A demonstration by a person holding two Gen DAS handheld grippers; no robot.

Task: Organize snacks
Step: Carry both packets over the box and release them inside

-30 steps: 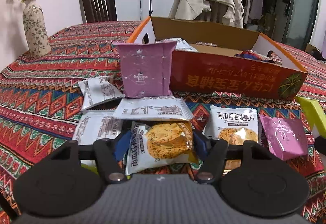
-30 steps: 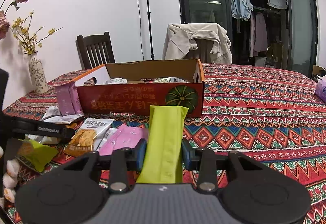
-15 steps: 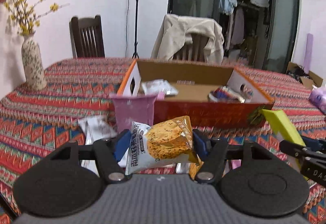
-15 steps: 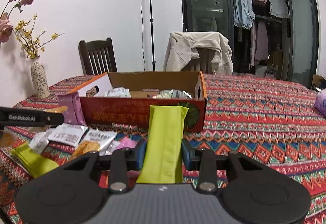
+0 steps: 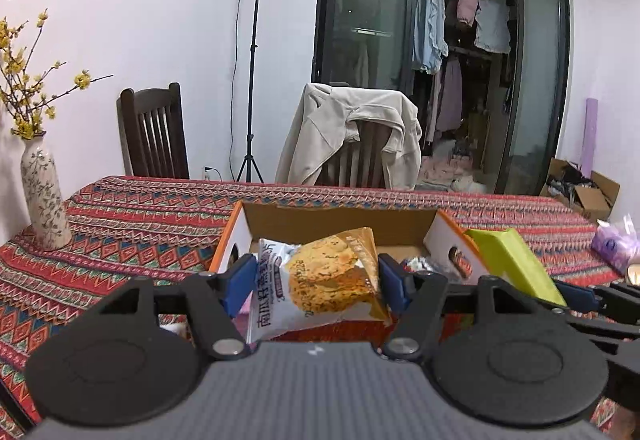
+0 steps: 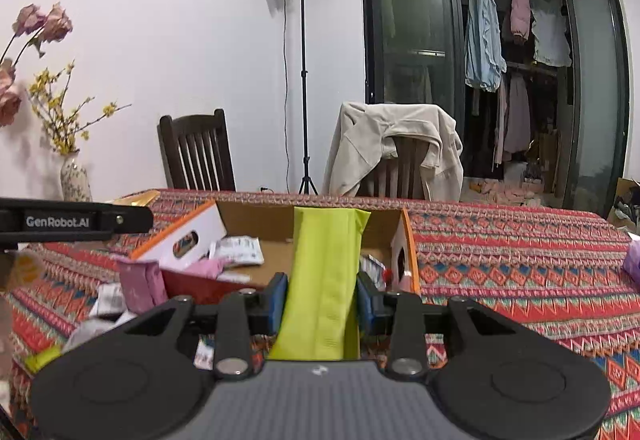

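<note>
Two tongs gripping: left tongs (image 5: pixel 316 280) clamp 南瓜 biscuit packet (image 5: pixel 320 280); right tongs (image 6: pixel 322 300) clamp green packet (image 6: pixel 324 280); "GenRobot.AI" on arm (image 6: pixel 72 221).

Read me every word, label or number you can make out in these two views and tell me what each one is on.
"GenRobot.AI": white print on the left gripper, seen from its side in the right wrist view.
"南瓜籽燕麦脆片": down the white edge of the cookie packet clamped in the left gripper.
A date-like number across that packet's cookie picture: too blurred to read.
Small embossed marks on the green packet in the right gripper: unreadable.
Print on the white packets in the cardboard box: too small.
</note>
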